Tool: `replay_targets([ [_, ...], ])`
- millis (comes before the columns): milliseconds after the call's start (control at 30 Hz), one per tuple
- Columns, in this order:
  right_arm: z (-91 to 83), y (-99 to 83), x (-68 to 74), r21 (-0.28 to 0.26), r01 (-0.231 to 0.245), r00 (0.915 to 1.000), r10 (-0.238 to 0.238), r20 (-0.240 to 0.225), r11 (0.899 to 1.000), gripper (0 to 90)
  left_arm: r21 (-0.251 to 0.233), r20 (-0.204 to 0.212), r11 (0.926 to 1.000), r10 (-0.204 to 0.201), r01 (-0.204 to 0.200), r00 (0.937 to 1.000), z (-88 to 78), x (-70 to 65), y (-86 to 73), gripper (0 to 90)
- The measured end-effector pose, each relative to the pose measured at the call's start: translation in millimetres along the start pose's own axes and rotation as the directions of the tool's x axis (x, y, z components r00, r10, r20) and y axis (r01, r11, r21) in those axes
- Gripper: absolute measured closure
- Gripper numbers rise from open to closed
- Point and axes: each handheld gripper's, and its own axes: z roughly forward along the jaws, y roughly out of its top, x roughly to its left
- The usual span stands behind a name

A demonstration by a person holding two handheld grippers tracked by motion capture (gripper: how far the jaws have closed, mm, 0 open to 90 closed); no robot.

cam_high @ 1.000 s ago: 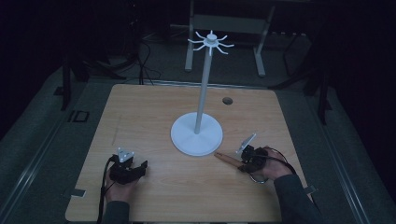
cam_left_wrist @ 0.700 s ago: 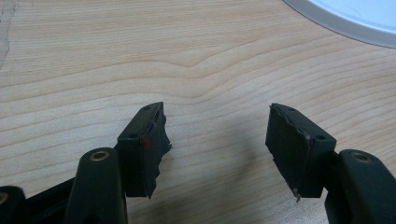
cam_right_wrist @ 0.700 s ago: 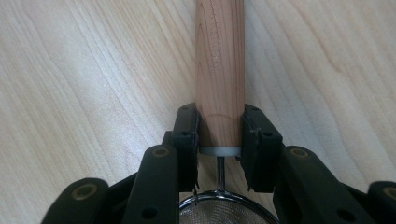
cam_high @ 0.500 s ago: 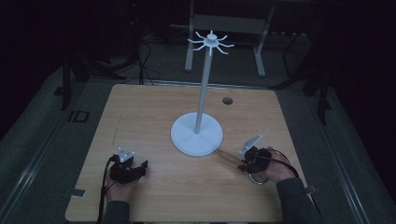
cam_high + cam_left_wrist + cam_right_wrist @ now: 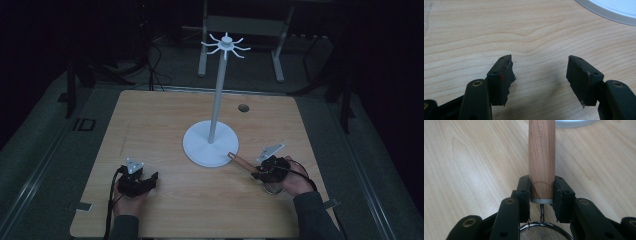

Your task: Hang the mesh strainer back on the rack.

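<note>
Gripping the wooden handle (image 5: 542, 157) of a small mesh strainer (image 5: 541, 232), our right gripper (image 5: 541, 202) has its jaws pinched on the handle's lower end, just above the metal collar where the wire stem runs down to the sieve bowl. We judge this low hold a deliberate one: it leaves the whole far length of the handle free and pointing ahead toward the white stand (image 5: 216, 117), whose round base (image 5: 210, 145) lies just beyond the handle's tip. In the high view the strainer sits at the right side of the wooden table (image 5: 165, 115), handle (image 5: 241, 161) aimed at the base and the bowl under our right hand (image 5: 290, 177), so the tool lies low and nearly level rather than lifted. The stand's pole rises to a ring of curved hooks (image 5: 225, 46) at the top, and we take it that the free end of the handle is kept clear so it can be hung there; whether the end has a hole or loop we cannot tell. Our left gripper (image 5: 537, 75) rests near the table's left front edge with its jaws spread wide and nothing between them, only bare wood grain below and the rim of the base at the upper right corner. We read that as waiting, placed well apart from the stand so it blocks nothing.
</note>
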Motion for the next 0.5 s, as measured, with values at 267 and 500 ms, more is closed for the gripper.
replay_targets([
  [267,-3.8,2.4,-2.0,-0.067,-0.033,0.9980,0.037,0.051,0.997,69.6,0.001,-0.001,1.0000,0.002,-0.002,1.0000,0.1,-0.3,0.1,38.0],
  [500,-6.2,7.3,-3.2,-0.113,-0.050,0.9949,0.060,0.082,0.992,69.7,0.001,0.000,1.0000,0.001,-0.001,1.0000,0.0,-0.1,0.0,38.0],
])
